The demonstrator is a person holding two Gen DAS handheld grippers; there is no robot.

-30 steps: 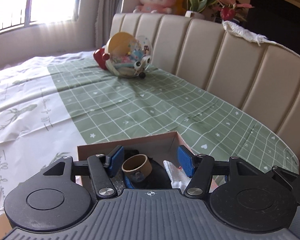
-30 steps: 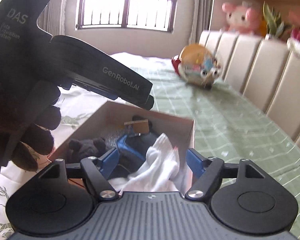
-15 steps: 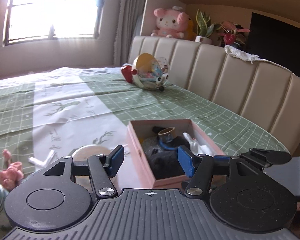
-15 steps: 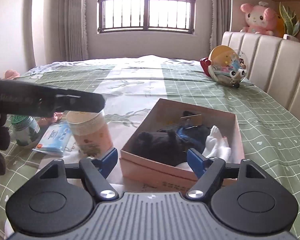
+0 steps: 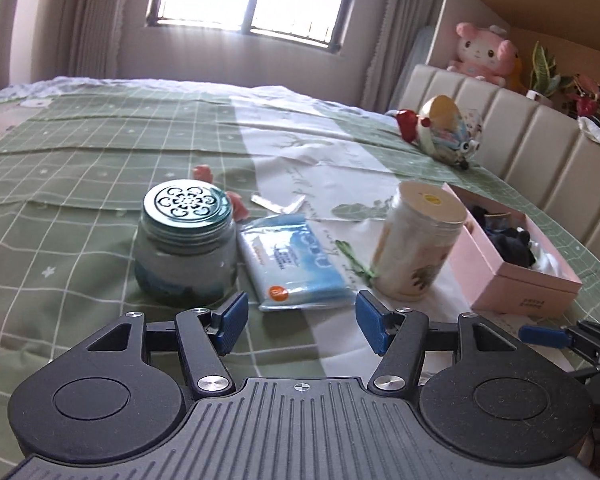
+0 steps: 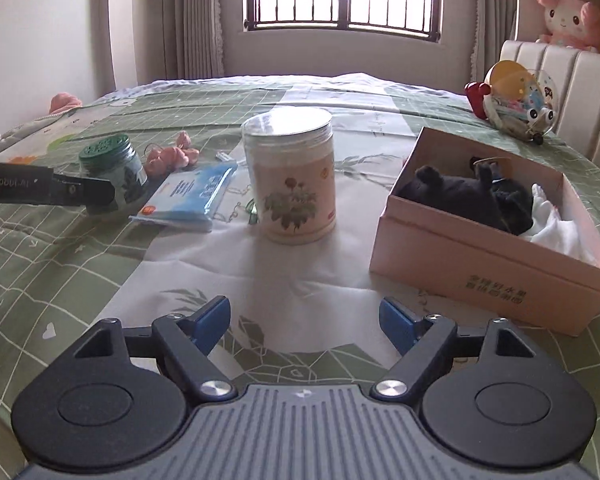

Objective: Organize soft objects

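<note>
I am sorting the soft things into the pink box [image 6: 476,264], which is sitting open-topped on the bed cover [image 6: 60,248] at the right so that items can be dropped in from above. A black soft toy [image 6: 472,196] and a white cloth [image 6: 556,228] are already lying inside it, side by side, the cloth toward the near right corner. The hard things are standing outside it, I judge on purpose: a flowered tub [image 6: 294,178] is upright just left of the box, a glass jar [image 5: 186,240] with a patterned metal lid is further left, and a blue tissue pack [image 5: 292,262] is lying flat between them. A small pink soft toy [image 6: 172,154] is lying beyond the pack and jar, well apart from the box; it looks like the next soft item to collect.

The left gripper [image 5: 298,322] is hovering low over the cover, tilted downward, with the tissue pack just ahead of its fingertips. Its jaws are standing wide with nothing between them.

The right gripper [image 6: 304,324] is also pointing down at bare cover in front of the tub, near the box's front corner. Its jaws have just been opening and are standing wide and empty. At the left edge of the right wrist view I am seeing the side of the other tool and the dark glove holding it.
</note>
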